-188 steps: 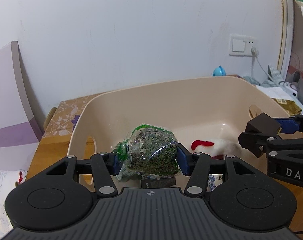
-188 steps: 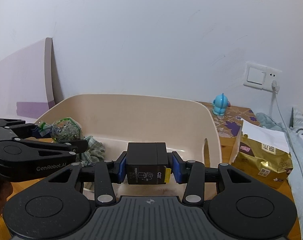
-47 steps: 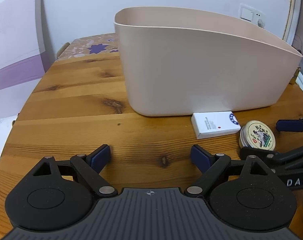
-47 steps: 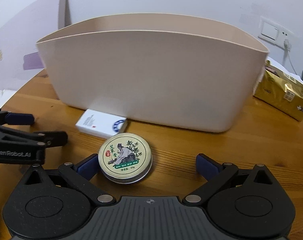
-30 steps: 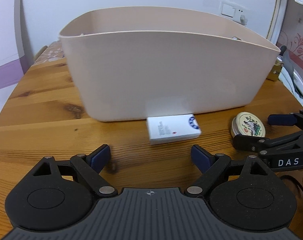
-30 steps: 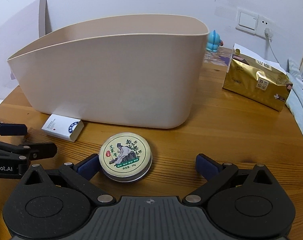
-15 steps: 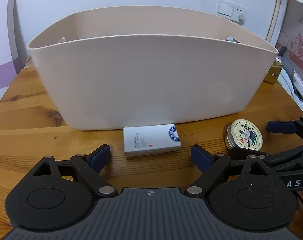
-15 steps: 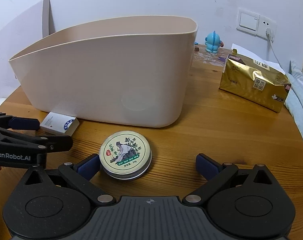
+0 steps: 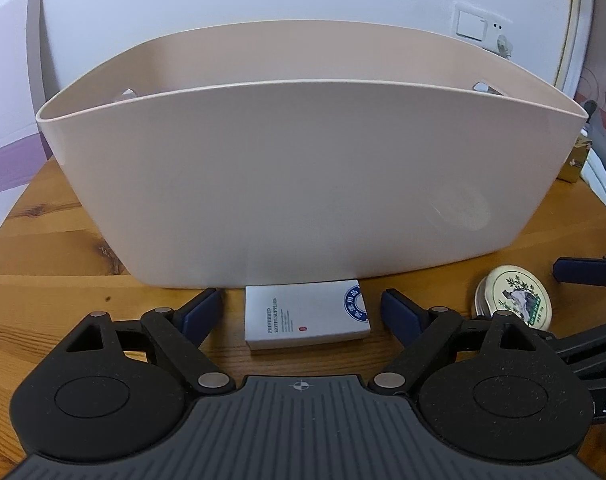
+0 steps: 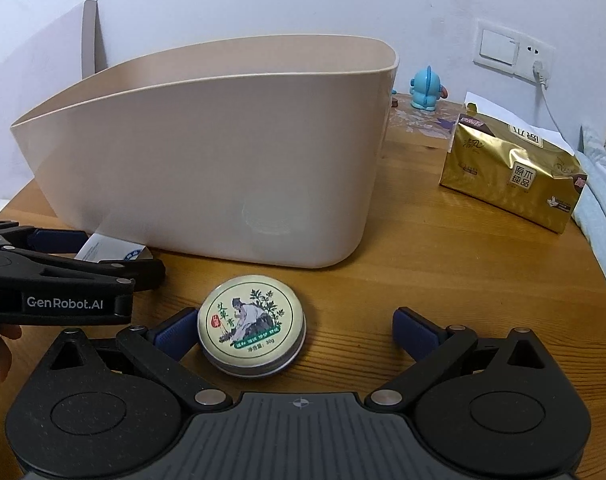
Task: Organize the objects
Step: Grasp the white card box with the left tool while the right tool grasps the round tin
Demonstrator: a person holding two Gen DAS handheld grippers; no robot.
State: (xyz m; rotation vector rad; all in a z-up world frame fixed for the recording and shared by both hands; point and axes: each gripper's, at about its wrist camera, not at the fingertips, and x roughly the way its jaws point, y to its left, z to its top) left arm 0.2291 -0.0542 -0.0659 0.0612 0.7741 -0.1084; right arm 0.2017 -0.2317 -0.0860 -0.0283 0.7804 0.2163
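A beige plastic bin [image 9: 303, 176] stands on the wooden table [image 9: 43, 248]; it also shows in the right wrist view [image 10: 207, 168]. A white box [image 9: 305, 314] lies flat against the bin's front wall, between the open fingers of my left gripper [image 9: 302, 310], untouched. A round tin [image 10: 251, 326] with a green and cream lid lies between the open fingers of my right gripper [image 10: 293, 330], close to the left finger. The tin also shows in the left wrist view [image 9: 513, 298]. The left gripper [image 10: 79, 256] appears at the left of the right wrist view, over the white box [image 10: 111, 251].
A gold tissue pack [image 10: 511, 172] lies on the table right of the bin. A blue toy figure [image 10: 425, 88] stands behind it near a wall socket [image 10: 515, 50]. A purple-striped board [image 9: 11, 120] leans on the wall at left. The table edge curves at right.
My left gripper has moved forward and right so the white box now lies between its fingers. My right gripper has moved slightly closer to the tin. Both stay open.
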